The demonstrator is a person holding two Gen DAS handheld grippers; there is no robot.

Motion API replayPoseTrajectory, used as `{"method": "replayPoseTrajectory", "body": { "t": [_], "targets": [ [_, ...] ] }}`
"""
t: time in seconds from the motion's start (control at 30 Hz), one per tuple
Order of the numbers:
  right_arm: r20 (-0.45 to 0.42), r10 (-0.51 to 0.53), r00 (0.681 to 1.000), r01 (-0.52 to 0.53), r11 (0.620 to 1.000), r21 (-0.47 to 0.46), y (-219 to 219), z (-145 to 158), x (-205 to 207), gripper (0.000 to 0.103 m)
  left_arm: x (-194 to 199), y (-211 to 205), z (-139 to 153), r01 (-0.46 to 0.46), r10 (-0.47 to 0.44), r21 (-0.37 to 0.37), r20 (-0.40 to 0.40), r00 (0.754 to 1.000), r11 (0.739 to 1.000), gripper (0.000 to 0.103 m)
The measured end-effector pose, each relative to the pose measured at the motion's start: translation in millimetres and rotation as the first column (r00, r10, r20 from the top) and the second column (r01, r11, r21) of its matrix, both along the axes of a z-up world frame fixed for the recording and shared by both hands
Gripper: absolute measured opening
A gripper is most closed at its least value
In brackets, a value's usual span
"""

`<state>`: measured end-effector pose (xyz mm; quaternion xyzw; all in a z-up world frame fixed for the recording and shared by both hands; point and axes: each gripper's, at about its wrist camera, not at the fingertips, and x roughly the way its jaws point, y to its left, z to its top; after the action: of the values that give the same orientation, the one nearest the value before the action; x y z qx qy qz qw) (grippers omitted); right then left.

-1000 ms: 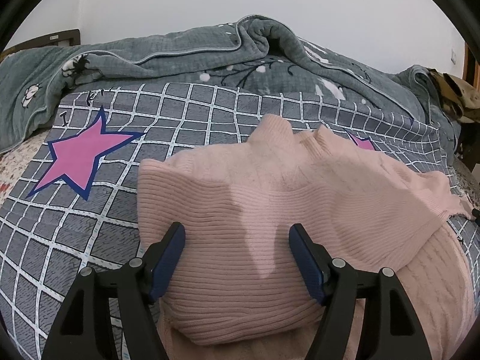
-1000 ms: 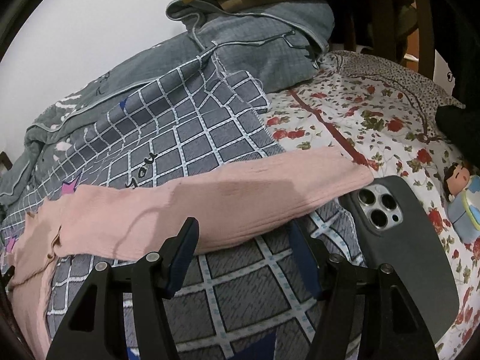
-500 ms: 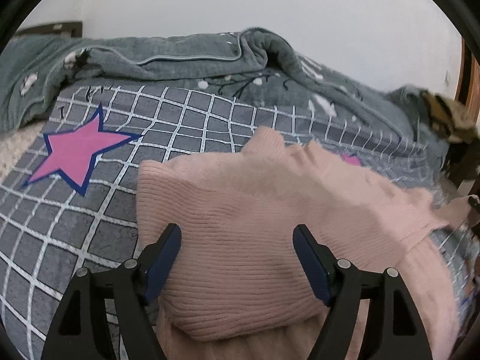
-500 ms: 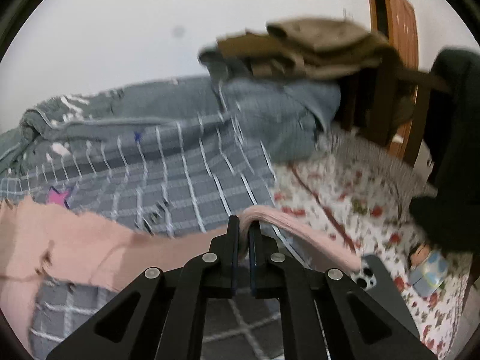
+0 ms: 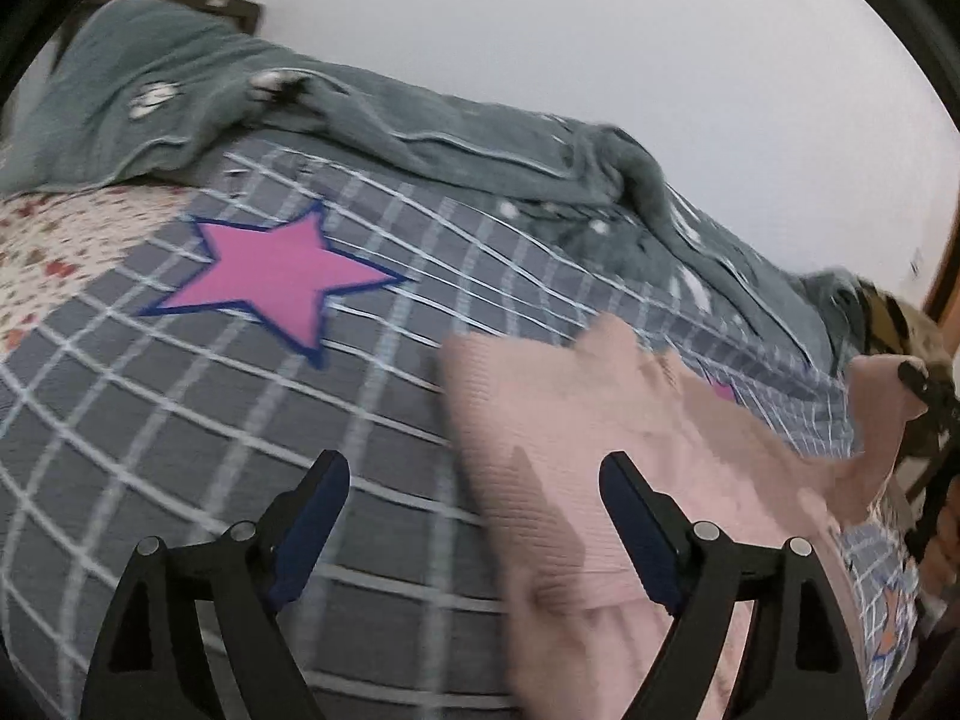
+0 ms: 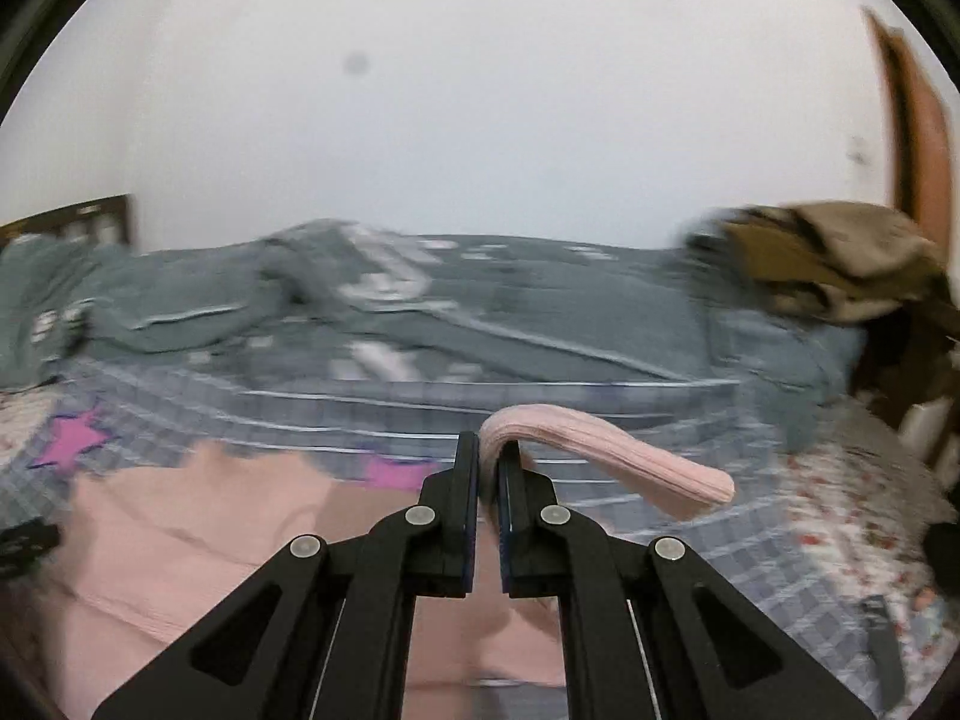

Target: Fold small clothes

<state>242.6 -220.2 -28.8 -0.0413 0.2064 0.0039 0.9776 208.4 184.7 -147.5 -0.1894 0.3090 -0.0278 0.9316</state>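
Checked bedspread (image 5: 150,420), right gripper (image 6: 489,462) pinching sleeve (image 6: 630,456)

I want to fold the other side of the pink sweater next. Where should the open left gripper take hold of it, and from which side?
Probably the sweater's outer left edge, near the shoulder corner. It lies flat on the checked cover with bare cover beside it, so the left gripper can come in low from that side and slide one finger under the edge. The right gripper already holds the sleeve.

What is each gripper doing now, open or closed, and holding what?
Left gripper: open, jaws just widening, holding nothing; the pink sweater lies under its right finger.
Right gripper: shut on the sweater's sleeve, lifted off the bed.
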Motion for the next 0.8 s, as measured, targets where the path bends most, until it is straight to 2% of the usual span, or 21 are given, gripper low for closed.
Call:
{"method": "replayPoseTrajectory", "body": {
  "t": [0.1,0.2,0.23,0.4,0.5,0.53,0.63,0.8],
  "targets": [
    [-0.037,0.116,0.993,-0.116,0.993,-0.007,68.7,-10.8,5.2,0.005,-3.7,24.2,-2.1,-0.038,0.037,-0.042,-0.018,0.999,0.998,0.085],
    [-0.107,0.232,0.967,-0.232,0.973,0.007,131.7,-36.6,6.3,0.005,-3.7,36.8,-7.8,-0.060,0.059,-0.028,-0.034,0.998,0.998,0.085],
    [-0.147,0.277,0.949,-0.280,0.960,0.006,156.3,-51.3,6.6,0.005,-2.5,39.6,-9.8,-0.067,0.065,-0.026,-0.040,0.997,0.997,0.085],
    [-0.312,0.336,0.889,-0.358,0.933,-0.016,212.8,-105.6,7.8,0.009,-1.6,48.6,-14.9,-0.057,0.053,-0.080,-0.055,0.997,0.995,0.085],
    [-0.373,0.399,0.838,-0.419,0.907,0.029,213.4,-118.7,7.8,0.039,-2.7,46.2,-14.5,-0.033,0.028,-0.095,-0.051,0.998,0.995,0.085],
    [-0.360,0.405,0.841,-0.419,0.907,0.041,206.5,-117.1,3.6,0.045,-2.6,45.0,-15.2,-0.025,0.020,-0.104,-0.050,0.999,0.994,0.085],
    [-0.300,0.409,0.862,-0.407,0.911,0.073,176.0,-103.9,-7.5,0.054,-1.2,37.0,-14.6,0.002,-0.005,-0.105,-0.033,0.999,0.994,0.085],
    [-0.240,0.356,0.903,-0.340,0.934,0.110,107.7,-84.1,-9.5,0.055,3.2,17.3,-10.6,0.080,-0.080,-0.164,0.009,0.997,0.983,0.084]
  ]
}}
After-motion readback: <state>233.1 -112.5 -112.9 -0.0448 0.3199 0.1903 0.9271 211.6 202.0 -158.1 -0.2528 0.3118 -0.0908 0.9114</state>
